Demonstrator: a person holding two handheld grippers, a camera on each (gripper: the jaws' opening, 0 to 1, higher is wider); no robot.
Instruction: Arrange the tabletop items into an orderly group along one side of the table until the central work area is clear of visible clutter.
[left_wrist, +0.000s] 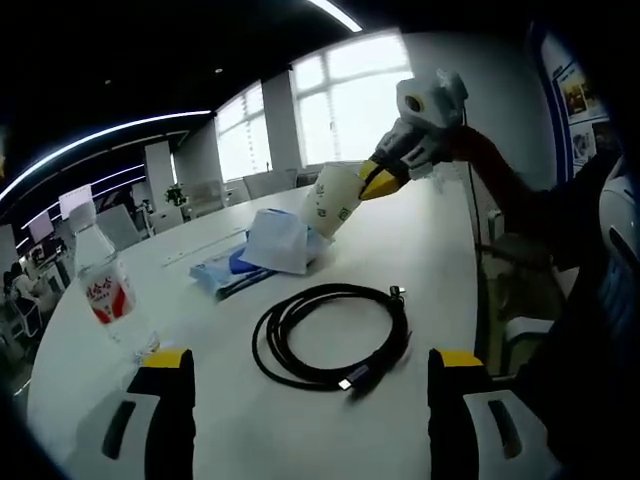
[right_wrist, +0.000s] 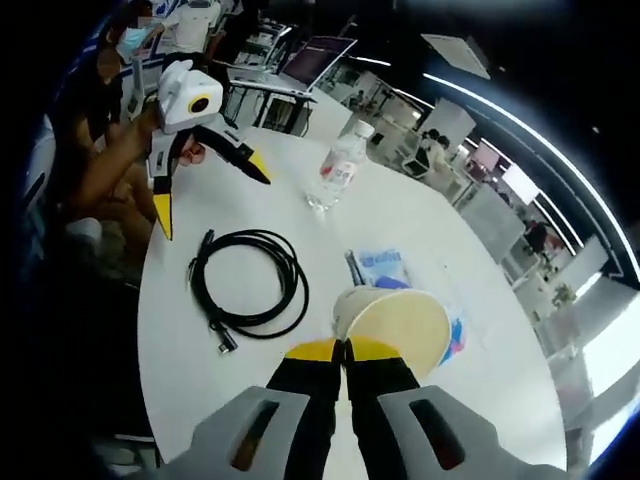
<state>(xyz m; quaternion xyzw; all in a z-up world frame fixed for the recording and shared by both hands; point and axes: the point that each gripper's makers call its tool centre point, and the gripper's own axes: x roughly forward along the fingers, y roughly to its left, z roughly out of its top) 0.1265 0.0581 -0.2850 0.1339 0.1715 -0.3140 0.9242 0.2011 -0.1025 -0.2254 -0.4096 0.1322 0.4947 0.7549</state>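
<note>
White paper cup (right_wrist: 392, 328) with green print is sitting pinched by its rim between the right gripper (right_wrist: 345, 350) jaws, which are nearly closed on the rim wall; the cup's open mouth is facing the right gripper view, pale cream inside. In the left gripper view the same cup (left_wrist: 334, 199) is hanging tilted off the right gripper (left_wrist: 378, 182), held above the white table (left_wrist: 430, 250), far ahead of the left jaws.

Left gripper (left_wrist: 310, 385) is standing wide open, jaws well apart, gripping nothing; in the right gripper view it (right_wrist: 205, 175) is hovering over the table edge ahead and to the left, yellow tips spread.

Black cable (left_wrist: 335, 338), coiled in a loose ring with connector ends at its near side, is lying just ahead of the left jaws, between them. From the right gripper it (right_wrist: 250, 280) is lying ahead-left, near the cup.

Clear water bottle (left_wrist: 102, 280), white cap, red label, is standing upright just ahead of the left jaw of the left gripper; from the right gripper it (right_wrist: 340, 168) is well ahead.

Blue packet (left_wrist: 235, 272) with white tissue (left_wrist: 278, 240) on it is lying beyond the cable, under the raised cup. From the right gripper the packet (right_wrist: 380, 268) is just past the cup.
</note>
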